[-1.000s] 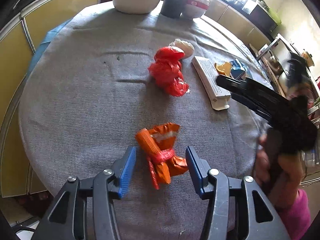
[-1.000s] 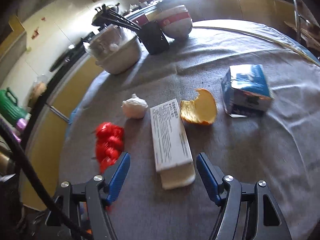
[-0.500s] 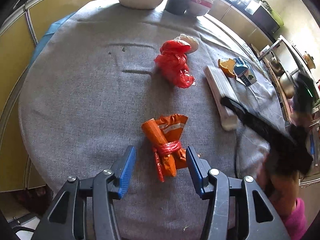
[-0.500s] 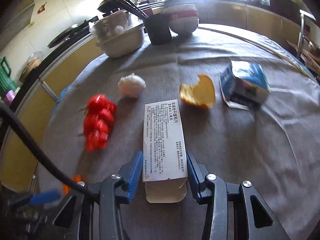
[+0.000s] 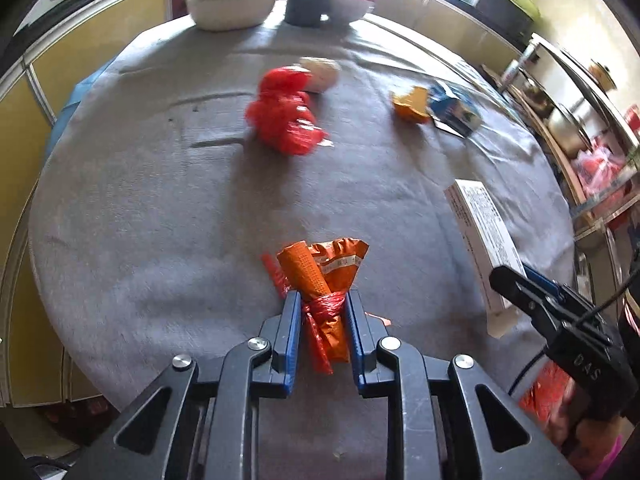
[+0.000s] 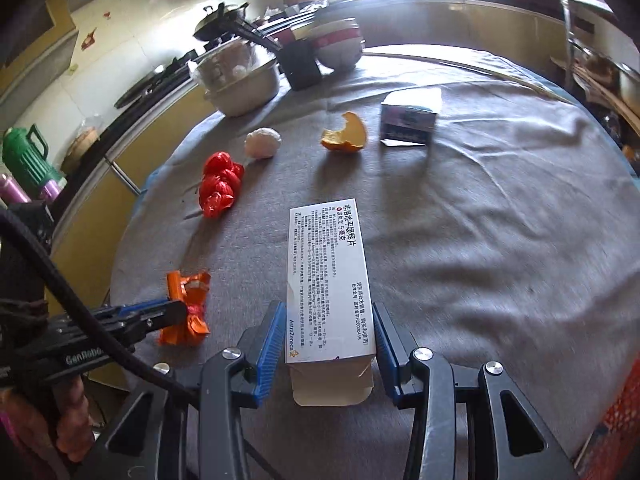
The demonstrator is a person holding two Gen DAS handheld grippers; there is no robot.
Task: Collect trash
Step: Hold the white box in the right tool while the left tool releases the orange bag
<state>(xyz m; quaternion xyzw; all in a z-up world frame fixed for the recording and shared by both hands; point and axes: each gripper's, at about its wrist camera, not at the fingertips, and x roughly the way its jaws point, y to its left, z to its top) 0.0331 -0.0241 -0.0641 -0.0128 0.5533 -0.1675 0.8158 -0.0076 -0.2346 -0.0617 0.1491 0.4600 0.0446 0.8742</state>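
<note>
My left gripper (image 5: pixel 322 322) is shut on an orange wrapper bundle (image 5: pixel 326 280) tied with red plastic, near the table's front edge; it also shows in the right wrist view (image 6: pixel 188 308). My right gripper (image 6: pixel 330 344) is shut on the near end of a long white medicine box (image 6: pixel 326 280), seen from the side in the left wrist view (image 5: pixel 482 236). A red plastic bag (image 6: pixel 218 184), a white paper ball (image 6: pixel 263 142), an orange peel (image 6: pixel 346 134) and a small blue-and-white carton (image 6: pixel 410 118) lie farther back on the grey tablecloth (image 6: pixel 480 220).
At the table's far edge stand a metal bowl (image 6: pixel 244 80), a black utensil holder (image 6: pixel 302 66) and stacked red-and-white bowls (image 6: pixel 340 44). Yellow cabinets (image 5: pixel 24 112) line the left. A red basket (image 6: pixel 618 436) shows at lower right.
My left gripper has closed on the orange wrapper bundle. My right gripper, closed around the white box half a second ago, has drawn it toward the front edge.
</note>
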